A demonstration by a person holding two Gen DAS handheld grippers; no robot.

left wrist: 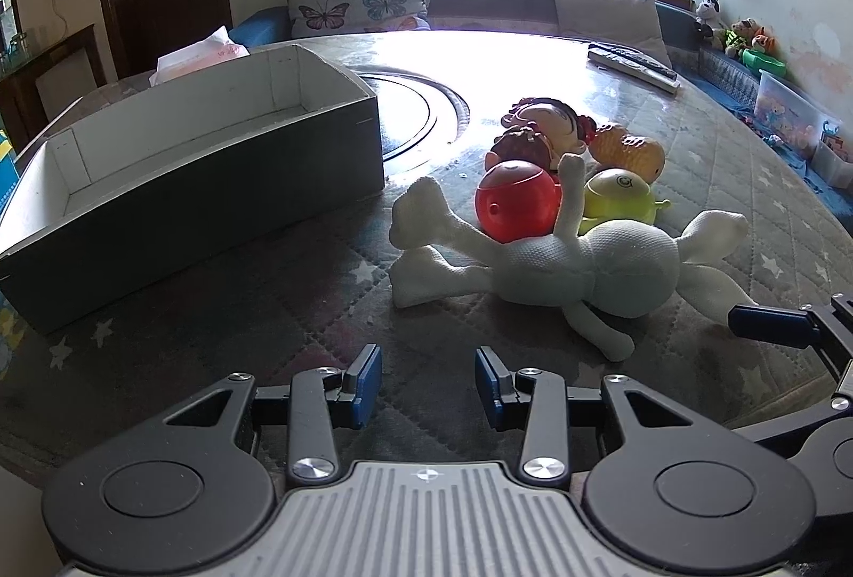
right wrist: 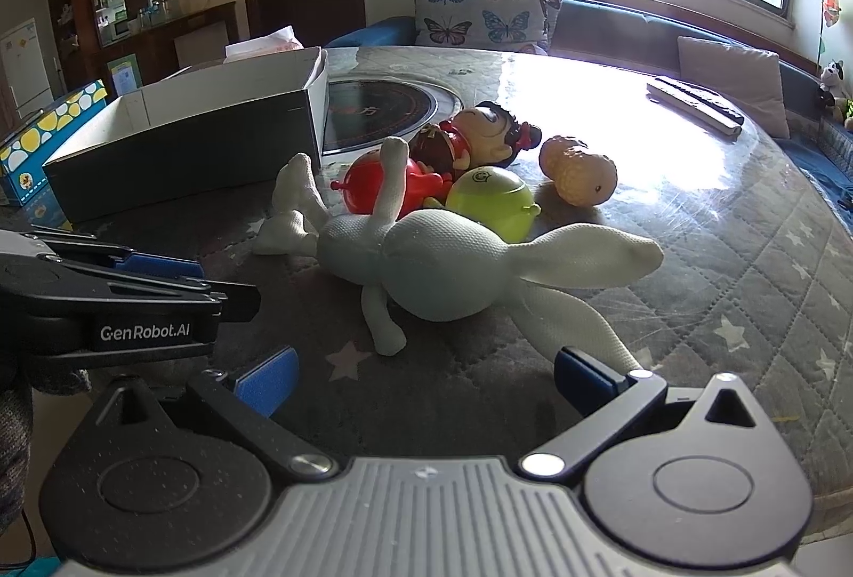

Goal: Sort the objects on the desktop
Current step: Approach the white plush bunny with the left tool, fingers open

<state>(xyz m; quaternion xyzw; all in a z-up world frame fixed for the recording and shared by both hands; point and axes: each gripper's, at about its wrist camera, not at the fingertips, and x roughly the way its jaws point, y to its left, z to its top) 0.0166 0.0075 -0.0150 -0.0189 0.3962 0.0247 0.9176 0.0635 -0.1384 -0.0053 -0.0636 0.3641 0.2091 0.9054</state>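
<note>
1. The left gripper (left wrist: 428,382) hangs above the quilted table cover (left wrist: 240,310), its blue pads parted, with nothing between them and touching nothing.
2. The right gripper (right wrist: 421,379) stands spread wide and empty (one long ear of the plush ends just beside its right pad).
3. The white plush rabbit (right wrist: 426,257) lies sprawled on the table, resting against a red ball toy (left wrist: 514,201), a green toy (left wrist: 618,198), a doll (right wrist: 480,134) and an orange peanut toy (right wrist: 578,171).
4. An empty open box (left wrist: 213,182) stands left of the pile.

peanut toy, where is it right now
In the right wrist view the peanut toy lies on the table right of centre, just right of the doll and behind the green toy.
</note>
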